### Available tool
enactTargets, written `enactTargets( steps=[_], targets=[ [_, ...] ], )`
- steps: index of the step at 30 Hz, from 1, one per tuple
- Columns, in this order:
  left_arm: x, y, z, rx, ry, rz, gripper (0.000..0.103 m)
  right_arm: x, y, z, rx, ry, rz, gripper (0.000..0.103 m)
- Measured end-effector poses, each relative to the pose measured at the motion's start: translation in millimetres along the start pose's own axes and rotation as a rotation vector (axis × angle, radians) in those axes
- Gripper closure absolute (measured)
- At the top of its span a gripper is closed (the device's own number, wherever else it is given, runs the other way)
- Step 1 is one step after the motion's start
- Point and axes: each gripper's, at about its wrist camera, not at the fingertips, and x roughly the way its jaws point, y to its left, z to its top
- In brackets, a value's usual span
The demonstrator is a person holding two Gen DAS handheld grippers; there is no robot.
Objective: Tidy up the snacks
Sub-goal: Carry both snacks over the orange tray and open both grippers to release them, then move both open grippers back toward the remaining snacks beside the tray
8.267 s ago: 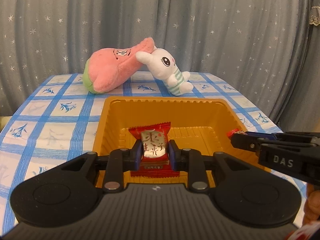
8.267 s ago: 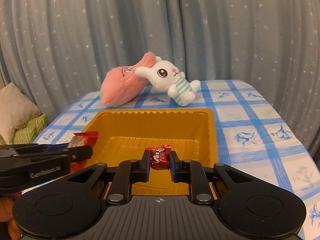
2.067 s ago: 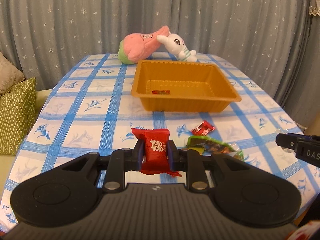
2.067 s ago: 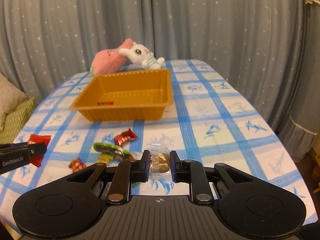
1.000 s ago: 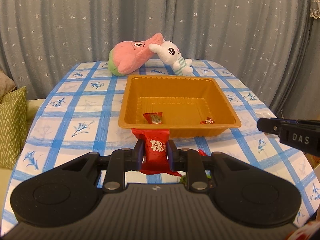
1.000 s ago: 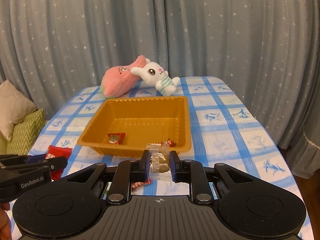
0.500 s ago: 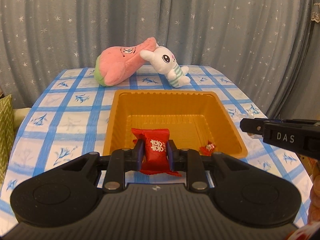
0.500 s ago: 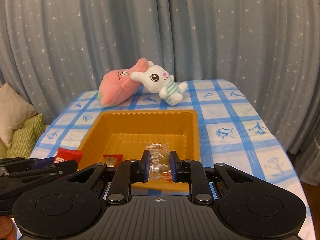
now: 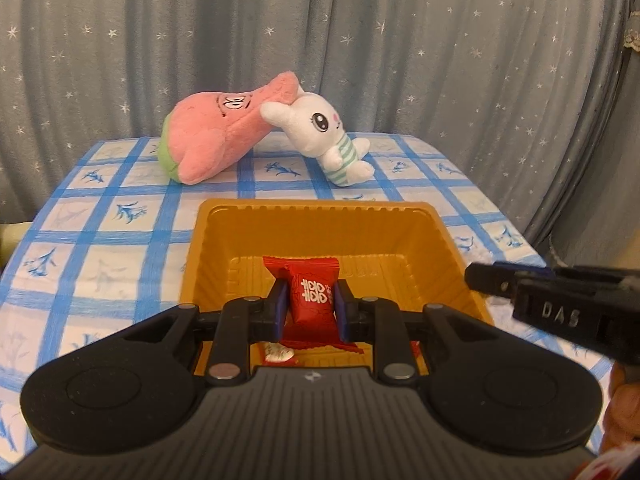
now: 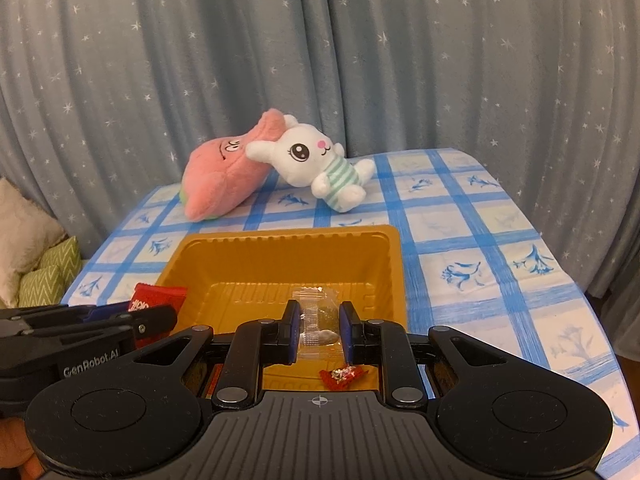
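Note:
My left gripper point(image 9: 310, 309) is shut on a red snack packet point(image 9: 310, 300) and holds it over the orange tray point(image 9: 320, 216). My right gripper point(image 10: 320, 330) is shut on a clear-wrapped snack point(image 10: 318, 322), also over the tray point(image 10: 280, 240). A small red candy point(image 10: 340, 376) lies on the tray floor under the right gripper. Another wrapped snack point(image 9: 276, 354) shows under the left gripper's packet. The left gripper also shows in the right wrist view point(image 10: 154, 314), and the right gripper shows at the right of the left wrist view point(image 9: 480, 278).
A pink plush point(image 9: 216, 144) and a white bunny plush point(image 9: 324, 140) lie at the far end of the blue checked tablecloth point(image 10: 472, 264). A starry grey curtain hangs behind. Cushions point(image 10: 40, 276) sit off the table's left side.
Both grippers have moved forward from the table's near end to over the tray, each still holding its snack. The tray now fills the lower view.

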Motion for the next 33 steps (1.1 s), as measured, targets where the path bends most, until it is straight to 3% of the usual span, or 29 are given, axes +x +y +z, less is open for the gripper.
enactTargets(
  steps=[3, 5, 21, 25, 26, 29, 33],
  targets=[
    [8.1, 0.3, 4.2, -0.026, -0.004, -0.021, 0.081, 4.6, -2.7, -1.3, 0.005, 0.008, -0.002, 0.082],
    [11.4, 1.3, 6.3, -0.041, -0.012, -0.025, 0.066, 7.1, -4.5, -2.5, 0.011, 0.014, -0.003, 0.082],
    [-12.4, 22.7, -14.6, -0.047, -0.005, 0.055, 0.065, 9.5, -0.8, -5.0, 0.027, 0.021, 0.038, 0.082],
    [-20.0, 25.3, -19.1, -0.039, -0.007, 0.082, 0.055, 10.2, 5.2, 1.0, 0.036, -0.003, 0.097, 0.082],
    [-21.9, 25.3, -20.4, -0.035, -0.006, 0.092, 0.055, 10.9, 5.7, 2.9, 0.042, -0.005, 0.110, 0.080],
    [-30.9, 25.8, -26.2, -0.029, -0.008, 0.107, 0.051, 5.9, 5.1, 5.7, 0.057, -0.034, 0.119, 0.042],
    [-45.9, 26.6, -36.8, -0.043, -0.009, 0.112, 0.047, -9.5, -1.6, 4.9, 0.070, -0.062, 0.099, 0.042]
  ],
)
